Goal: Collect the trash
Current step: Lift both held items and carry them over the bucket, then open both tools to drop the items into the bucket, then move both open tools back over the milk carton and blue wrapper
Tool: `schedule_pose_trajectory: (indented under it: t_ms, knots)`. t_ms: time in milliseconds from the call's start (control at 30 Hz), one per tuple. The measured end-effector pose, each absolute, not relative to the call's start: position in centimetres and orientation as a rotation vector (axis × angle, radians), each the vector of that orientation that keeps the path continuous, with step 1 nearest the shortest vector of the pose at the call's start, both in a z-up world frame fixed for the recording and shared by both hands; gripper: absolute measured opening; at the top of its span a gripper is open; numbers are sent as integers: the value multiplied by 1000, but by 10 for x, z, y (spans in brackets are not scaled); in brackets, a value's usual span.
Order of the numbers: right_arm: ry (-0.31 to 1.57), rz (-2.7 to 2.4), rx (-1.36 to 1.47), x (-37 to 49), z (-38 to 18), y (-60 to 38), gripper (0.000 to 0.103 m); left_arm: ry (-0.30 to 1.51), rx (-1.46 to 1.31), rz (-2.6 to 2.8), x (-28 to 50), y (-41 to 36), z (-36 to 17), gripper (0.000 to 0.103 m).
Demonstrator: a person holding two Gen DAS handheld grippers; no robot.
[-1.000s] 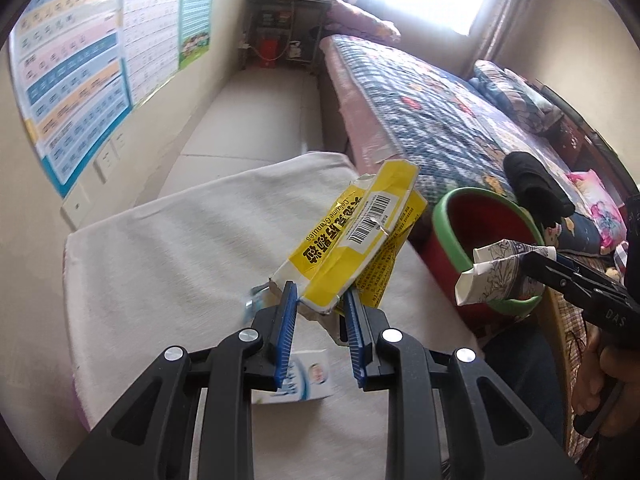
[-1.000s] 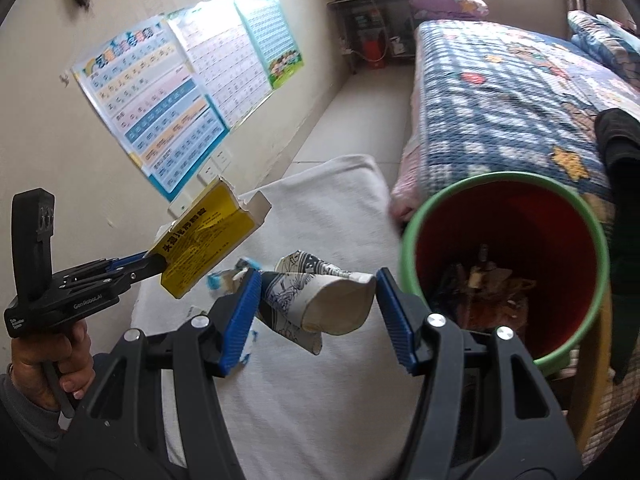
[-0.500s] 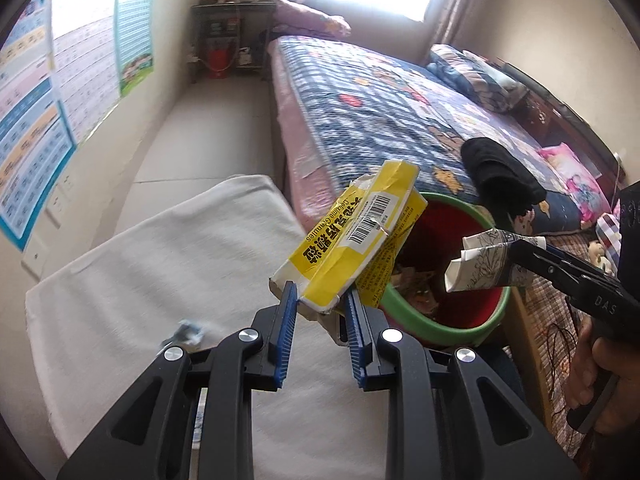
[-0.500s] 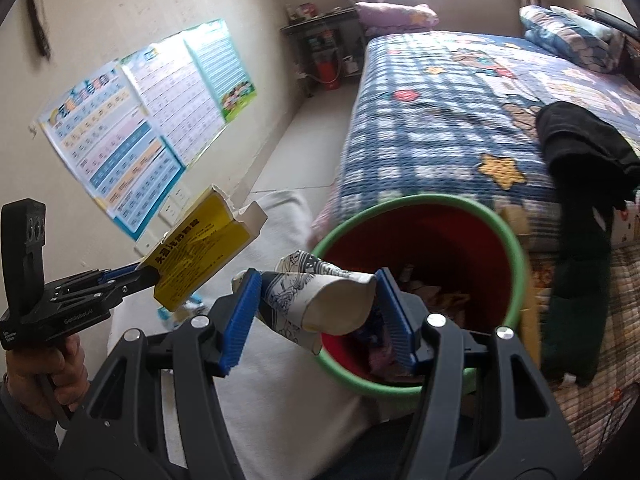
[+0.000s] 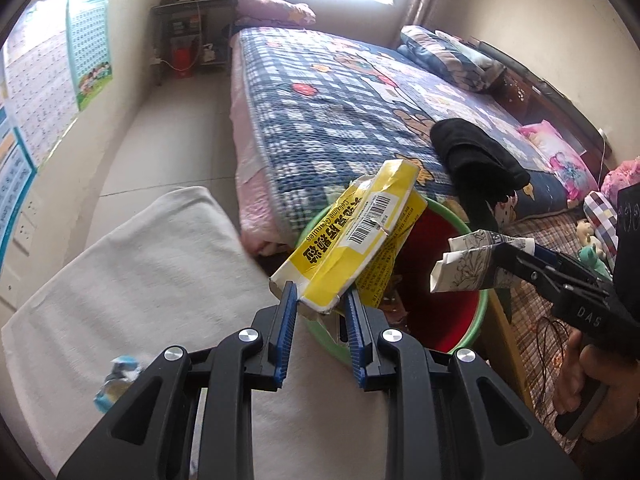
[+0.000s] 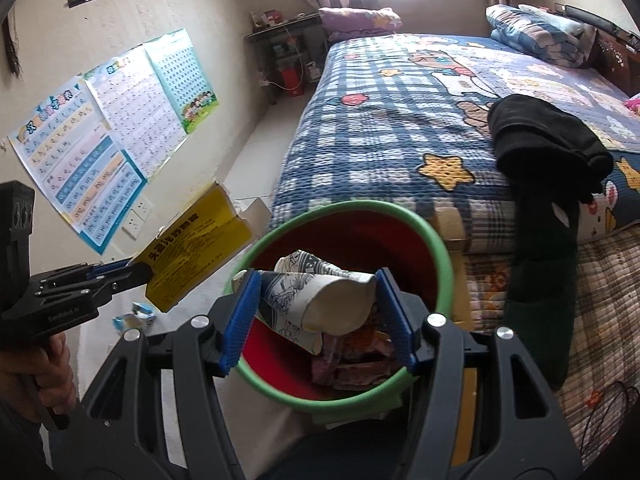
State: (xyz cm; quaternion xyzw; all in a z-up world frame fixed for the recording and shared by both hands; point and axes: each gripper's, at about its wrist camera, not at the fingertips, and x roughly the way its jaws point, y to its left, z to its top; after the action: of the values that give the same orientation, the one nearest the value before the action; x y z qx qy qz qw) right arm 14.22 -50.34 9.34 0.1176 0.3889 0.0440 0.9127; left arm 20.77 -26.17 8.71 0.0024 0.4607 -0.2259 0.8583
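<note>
White-clothed surface lower left, wrapper on it; bed beyond; left claw grips box, right claw grips cup, both over bin.

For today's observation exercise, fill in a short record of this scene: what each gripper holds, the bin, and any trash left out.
left gripper: shut on yellow box
right gripper: shut on paper cup, over the bin
bin: red inside, green rim, trash already in it
left out: blue-and-white wrapper on white cloth
</note>
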Motion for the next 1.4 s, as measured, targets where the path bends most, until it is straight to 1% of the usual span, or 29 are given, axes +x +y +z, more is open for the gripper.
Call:
schedule_pose_trajectory:
  t_ms: [367,433,500,533,567,600,733,767,800,833,867,900,933,967,1000,1167,1400]
  knots:
    - [833,53,235,150,72,-522,58,1018,20,-529,228,-307,68,22]
    - [838,51,235,152,69,-523,58,1025,14,-532,233,-312,66,23]
    - [847,45,218,153,67,-523,59,1033,0,-528,236,-314,64,27]
    - [852,43,209,154,65,-523,60,1038,-13,-530,238,-314,63,26]
    - [854,40,203,154,64,-523,66,1046,-31,-534,239,-313,61,27]
    - [853,40,204,154,64,-523,75,1052,-47,-534,241,-311,60,33]
    - [855,40,205,154,63,-522,81,1050,-56,-524,239,-304,59,43]
    - [854,39,205,153,63,-521,84,1049,-62,-519,238,-301,59,49]
    - [852,38,205,153,63,-521,85,1046,-67,-515,239,-299,58,56]
    - [850,38,204,152,64,-520,85,1039,-76,-507,238,-294,60,59]
    - [849,38,202,152,65,-518,87,1035,-82,-501,237,-290,61,65]
    - [847,36,199,151,66,-517,91,1031,-86,-495,237,-288,61,73]
    - [842,33,196,150,67,-515,92,1025,-91,-484,236,-284,63,78]
    - [839,32,194,150,69,-514,94,1019,-94,-476,236,-281,64,86]
    - [834,29,190,149,70,-512,97,1009,-97,-465,235,-277,66,89]
    - [821,23,177,144,78,-502,98,985,-105,-437,227,-260,74,94]
    - [804,45,155,136,89,-483,98,960,-115,-409,208,-234,82,94]
